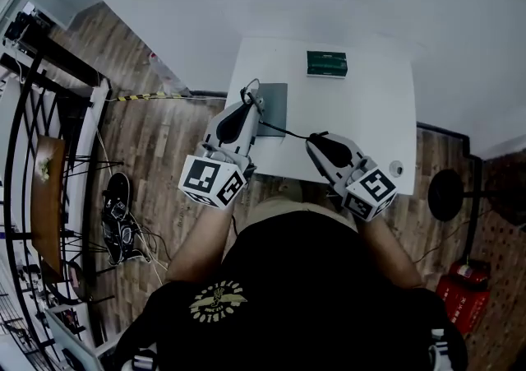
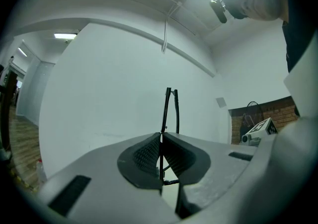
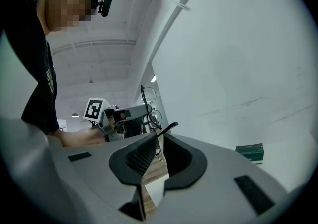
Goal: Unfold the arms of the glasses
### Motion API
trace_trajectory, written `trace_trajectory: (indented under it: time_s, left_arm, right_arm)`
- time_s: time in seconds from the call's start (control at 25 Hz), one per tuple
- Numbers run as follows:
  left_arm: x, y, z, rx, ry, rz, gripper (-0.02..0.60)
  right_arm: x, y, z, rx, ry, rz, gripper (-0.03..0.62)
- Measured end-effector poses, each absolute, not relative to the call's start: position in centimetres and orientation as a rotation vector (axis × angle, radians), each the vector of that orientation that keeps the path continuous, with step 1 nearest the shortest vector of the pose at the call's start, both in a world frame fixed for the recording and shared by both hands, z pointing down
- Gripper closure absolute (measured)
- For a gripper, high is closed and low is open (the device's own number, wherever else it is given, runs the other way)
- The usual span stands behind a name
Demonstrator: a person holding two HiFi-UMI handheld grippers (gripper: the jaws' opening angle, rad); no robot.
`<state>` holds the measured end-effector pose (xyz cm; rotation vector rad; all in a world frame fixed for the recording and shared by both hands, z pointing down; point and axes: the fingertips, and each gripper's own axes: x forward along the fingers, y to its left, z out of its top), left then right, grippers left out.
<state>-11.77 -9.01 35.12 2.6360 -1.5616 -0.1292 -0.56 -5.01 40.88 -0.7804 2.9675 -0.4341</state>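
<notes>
The black thin-framed glasses [image 1: 249,90] hang in the air above the near left part of the white table [image 1: 370,114]. My left gripper [image 1: 251,104] is shut on the frame, which rises as two thin black bars [image 2: 169,109] from between the jaws [image 2: 161,136]. One arm of the glasses [image 1: 288,131] stretches out to the right, as far as my right gripper [image 1: 316,141]. In the right gripper view its dark tip [image 3: 170,127] sticks out between the narrowly parted jaws [image 3: 159,141], which are shut on it. The lenses [image 3: 150,113] show beyond, at the left gripper.
A green box [image 1: 327,63] lies at the table's far side, also seen in the right gripper view [image 3: 249,152]. A grey mat [image 1: 274,106] lies under the glasses. A small round thing [image 1: 396,168] sits at the near right edge. Shoes [image 1: 120,221] and a rack stand on the wooden floor.
</notes>
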Motion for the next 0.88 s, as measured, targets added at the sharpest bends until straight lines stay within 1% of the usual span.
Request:
trace_trajectory:
  time_s: [0.08, 0.16, 0.24, 0.44, 0.6, 0.76, 0.88]
  left_arm:
    - [-11.9, -9.2, 35.4, 2.63, -1.574, -0.105, 0.561]
    - [-12.6, -9.5, 35.6, 2.62, -1.592, -0.075, 0.561]
    - [-13.4, -9.9, 36.2, 2.608, -1.612, -0.044, 0.561]
    - [-15.9, -12.6, 38.4, 2.577, -1.607, 0.023, 0.561]
    - [-16.5, -16.1, 39.6, 2.584, -1.532, 0.048, 0.561]
    - [-17.3, -18.9, 39.7, 2.632, -1.464, 0.059, 0.561]
    - [-16.7, -20.8, 40.0, 2.684, -1.388, 0.066, 0.561]
  right_arm:
    - [-0.6, -5.1, 41.2, -0.78, 2.979, -0.447, 0.539]
    - [-0.8, -5.1, 41.2, -0.781, 2.987, -0.453, 0.501]
    - [-0.8, -5.2, 41.1, -0.801, 2.989, -0.451, 0.484]
    - [-0.7, -7.6, 40.7, -0.937, 2.957, -0.431, 0.48]
    - [-0.8, -11.7, 39.5, -1.059, 2.894, -0.416, 0.48]
    - [-3.6, -13.8, 37.8, -1.088, 2.903, -0.324, 0.48]
    - [-5.1, -15.3, 37.7, -1.131, 2.918, -0.279, 0.48]
